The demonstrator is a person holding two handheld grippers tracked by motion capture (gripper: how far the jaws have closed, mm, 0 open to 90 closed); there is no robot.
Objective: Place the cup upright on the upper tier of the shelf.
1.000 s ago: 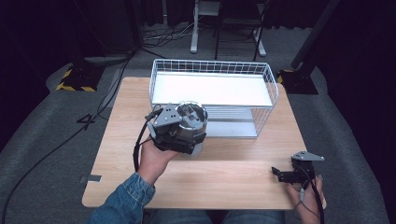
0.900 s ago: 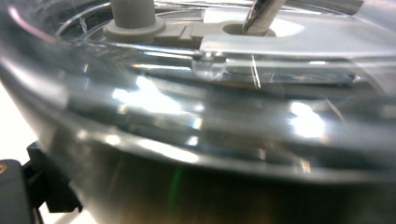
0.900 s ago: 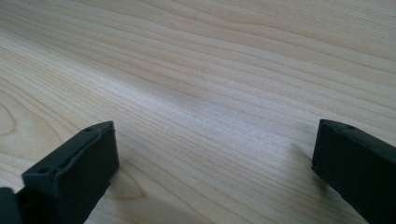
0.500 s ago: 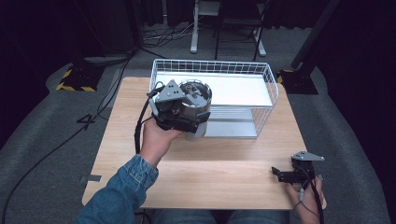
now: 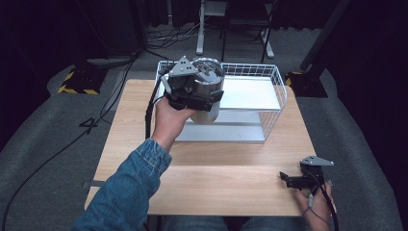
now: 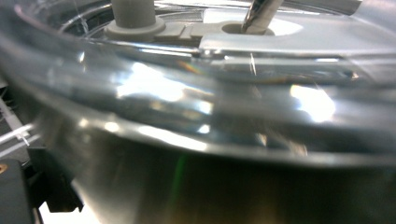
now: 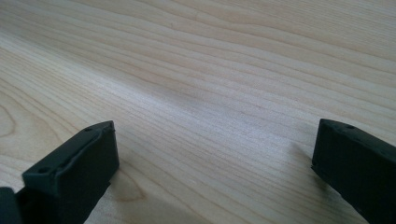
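Two grippers: left gripper (image 5: 195,89), clamped on steel pot (image 5: 208,96), has risen to upper centre over wire basket (image 5: 276,91); likely placing inside. Right gripper (image 5: 308,175) idles lower right, jaws apart.

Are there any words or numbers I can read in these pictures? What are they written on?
"4": a dark mark like this digit on the grey floor mat, left of the wooden table.
No other text reads. The shiny metal pot held by the left claw, the wire basket and the right claw carry none I can make out.
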